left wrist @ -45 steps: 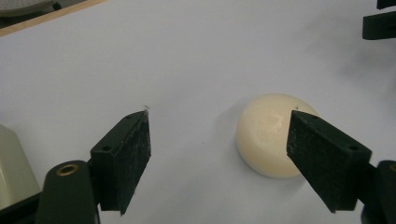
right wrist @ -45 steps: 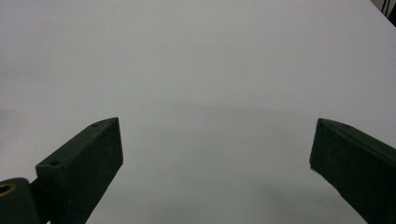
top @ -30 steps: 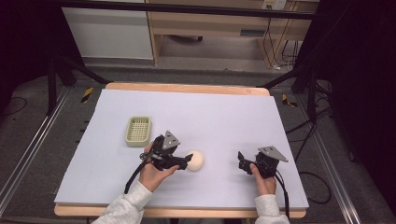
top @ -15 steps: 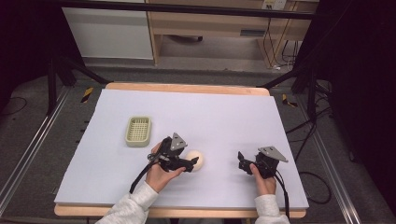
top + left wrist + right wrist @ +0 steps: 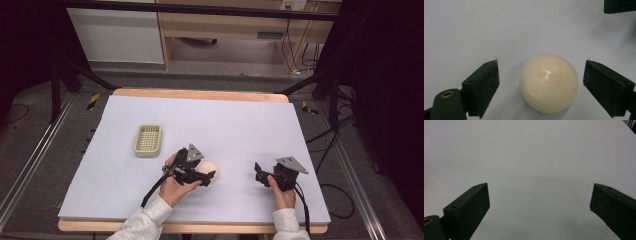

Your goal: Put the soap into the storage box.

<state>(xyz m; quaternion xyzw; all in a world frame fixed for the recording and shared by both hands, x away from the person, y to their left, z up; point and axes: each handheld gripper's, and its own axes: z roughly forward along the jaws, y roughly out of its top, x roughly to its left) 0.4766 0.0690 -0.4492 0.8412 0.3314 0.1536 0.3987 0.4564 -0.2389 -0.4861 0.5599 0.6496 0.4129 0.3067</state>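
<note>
A cream ball (image 5: 549, 83) rests on the white table sheet (image 5: 240, 125), between the jaws of my left gripper (image 5: 541, 80). Those jaws are opening, and a gap shows on each side of the ball, so neither pad presses on it. In the high view the ball (image 5: 209, 167) lies near the table's front middle, with the left gripper (image 5: 207, 175) around it. My right gripper (image 5: 260, 172) sits to the right near the front edge, open, with bare sheet between its jaws (image 5: 540, 202).
A pale green slotted tray (image 5: 148, 140) lies on the sheet to the left of and behind the ball. The wooden table edge (image 5: 200, 94) runs along the back. Part of the right gripper (image 5: 620, 6) shows at the top right of the left gripper view.
The left gripper has shifted a little to the right around the ball. The right hand has stayed where it was.
</note>
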